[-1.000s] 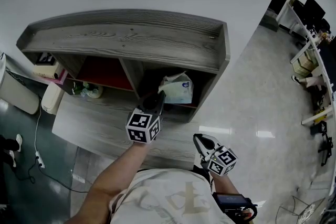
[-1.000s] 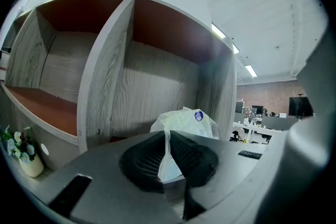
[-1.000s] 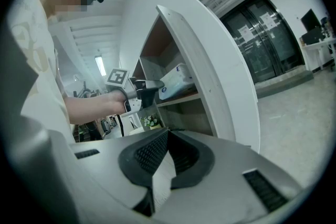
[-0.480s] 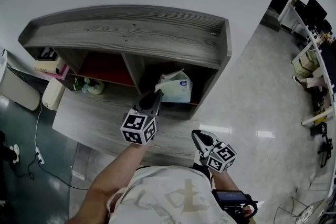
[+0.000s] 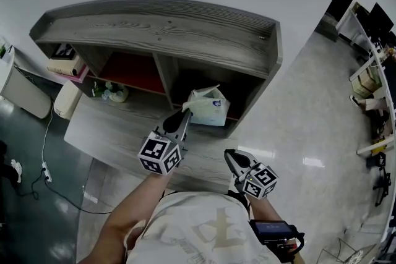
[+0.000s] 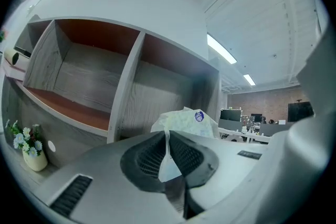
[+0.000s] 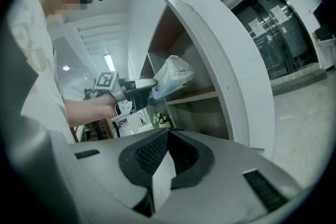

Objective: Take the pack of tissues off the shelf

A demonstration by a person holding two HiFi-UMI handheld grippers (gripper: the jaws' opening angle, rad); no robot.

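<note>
Grey wood-grain shelf stands against a white wall, with a glossy pale floor to its right. At the mouth of its right-hand compartment sits the pack of tissues, its front corner nipped by the left gripper, whose jaws are closing on a thin flap of the wrapper. The right gripper hangs well apart from the pack, low beside the person's body, jaws together and empty. A small vase of flowers stands on the bench below the left-hand compartment.
</note>
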